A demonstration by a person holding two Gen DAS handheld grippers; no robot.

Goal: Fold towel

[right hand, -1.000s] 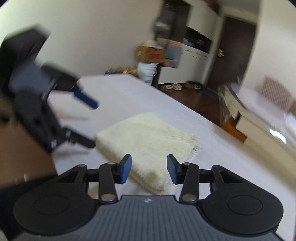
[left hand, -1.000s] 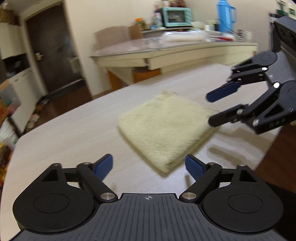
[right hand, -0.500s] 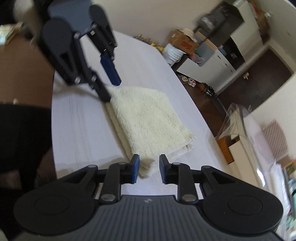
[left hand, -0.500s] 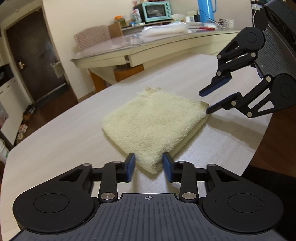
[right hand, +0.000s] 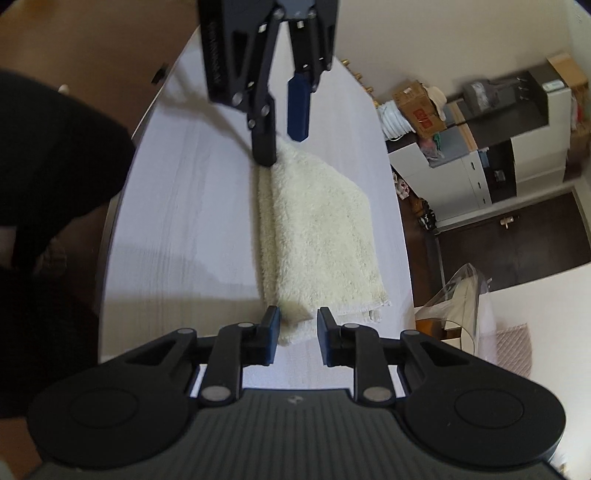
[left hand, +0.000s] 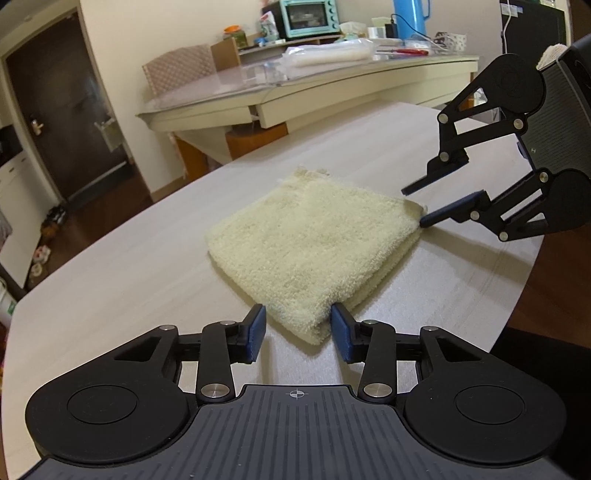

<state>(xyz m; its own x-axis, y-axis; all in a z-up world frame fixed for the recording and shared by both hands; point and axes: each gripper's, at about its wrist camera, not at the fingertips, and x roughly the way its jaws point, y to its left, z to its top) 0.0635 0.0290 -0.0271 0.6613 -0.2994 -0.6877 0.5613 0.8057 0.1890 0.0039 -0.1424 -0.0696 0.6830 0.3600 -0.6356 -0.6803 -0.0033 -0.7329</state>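
One folded towel (left hand: pixel 314 236) lies on the table (left hand: pixel 110 280), no containers near.

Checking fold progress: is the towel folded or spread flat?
Folded: the towel lies as a compact square with stacked layers along its edge.

Domestic living space: toaster oven (left hand: pixel 309 17) and thermos jug (left hand: pixel 409 15) on a sideboard (left hand: pixel 332 96), shoes (left hand: pixel 40 254) by the door (left hand: pixel 55 110)
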